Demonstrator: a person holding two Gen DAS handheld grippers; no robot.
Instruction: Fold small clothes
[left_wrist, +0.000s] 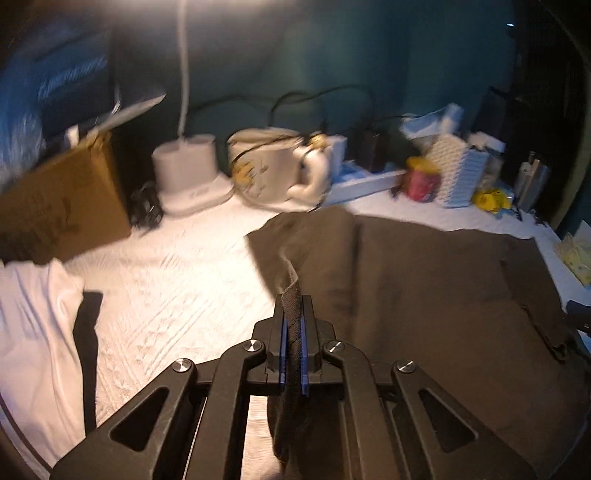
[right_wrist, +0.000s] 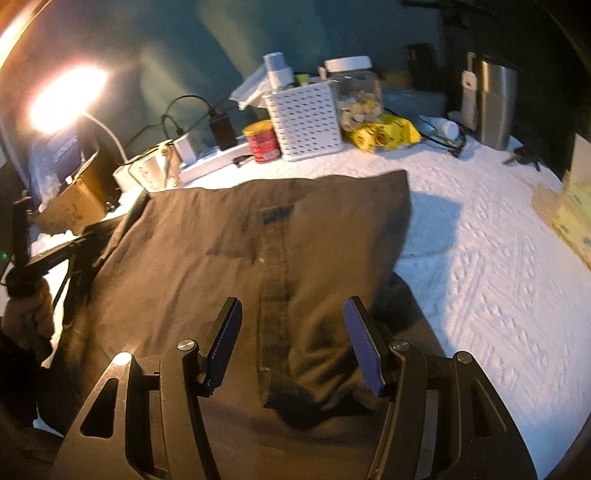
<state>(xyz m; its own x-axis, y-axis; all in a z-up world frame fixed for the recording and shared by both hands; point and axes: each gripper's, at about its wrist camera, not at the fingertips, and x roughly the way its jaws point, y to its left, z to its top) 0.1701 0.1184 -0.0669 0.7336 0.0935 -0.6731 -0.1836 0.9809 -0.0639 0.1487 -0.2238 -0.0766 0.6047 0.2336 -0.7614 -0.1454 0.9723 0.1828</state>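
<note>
While left gripper (left_wrist: 292, 314) fingers pinch dark garment (left_wrist: 424, 288) hem, right gripper (right_wrist: 293, 343) wide; cardboard box (left_wrist: 70, 203), perhaps, near.

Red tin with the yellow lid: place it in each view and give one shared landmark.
Left wrist view: red tin sits upper right, left of the white perforated basket.
Right wrist view: red tin sits upper centre, left of the basket.
Shared landmark: the basket.

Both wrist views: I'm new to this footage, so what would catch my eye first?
A dark brown garment spread over the white bedspread fills the middle. The left gripper is pinched shut on its edge, while the right gripper hangs open above it. A glaring lamp burns far left.
</note>
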